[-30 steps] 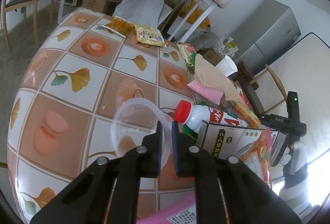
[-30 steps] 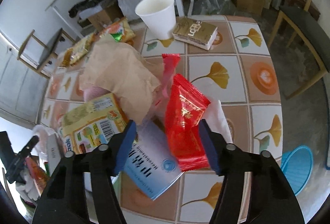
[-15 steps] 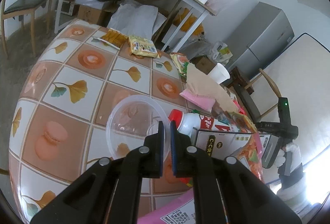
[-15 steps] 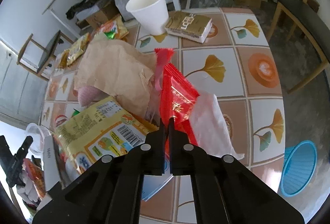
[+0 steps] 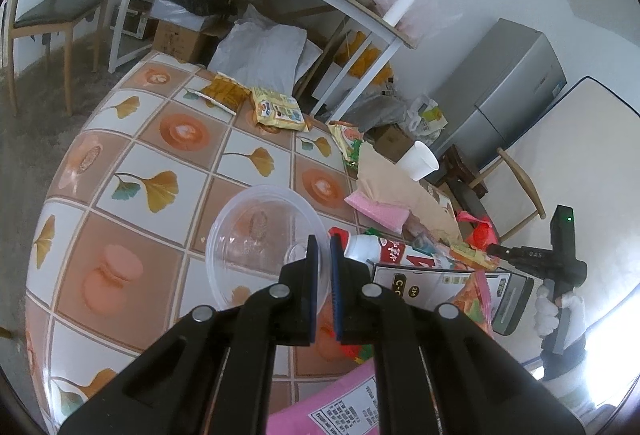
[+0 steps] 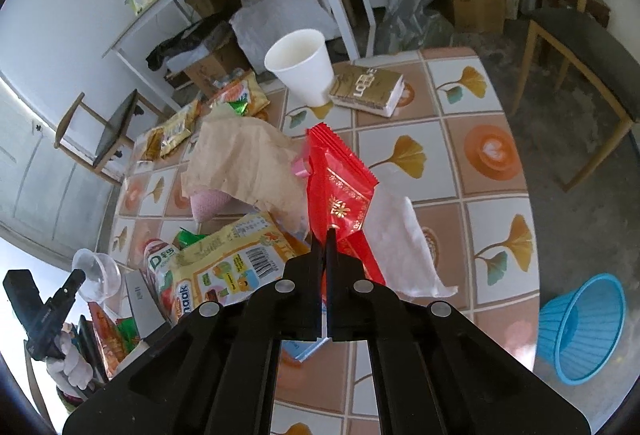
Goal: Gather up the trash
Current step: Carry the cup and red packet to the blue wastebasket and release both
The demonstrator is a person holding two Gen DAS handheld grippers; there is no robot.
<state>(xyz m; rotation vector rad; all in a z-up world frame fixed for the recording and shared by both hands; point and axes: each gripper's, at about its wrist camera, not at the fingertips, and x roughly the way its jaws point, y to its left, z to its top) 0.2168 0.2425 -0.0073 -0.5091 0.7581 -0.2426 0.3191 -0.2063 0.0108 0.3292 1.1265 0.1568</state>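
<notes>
Change: a second ago the right gripper [image 6: 324, 235] stood wide around the red wrapper [image 6: 340, 191]; now it is clenched on it.
Left wrist view: left gripper [image 5: 325, 247] pinches the rim of the clear plastic bowl [image 5: 260, 239], which juts ahead-left over the tiled table [image 5: 132, 191].
Right wrist view: wrapper rises ahead of the tips, apparently lifted; white tissue [image 6: 400, 251] just right of them.
</notes>
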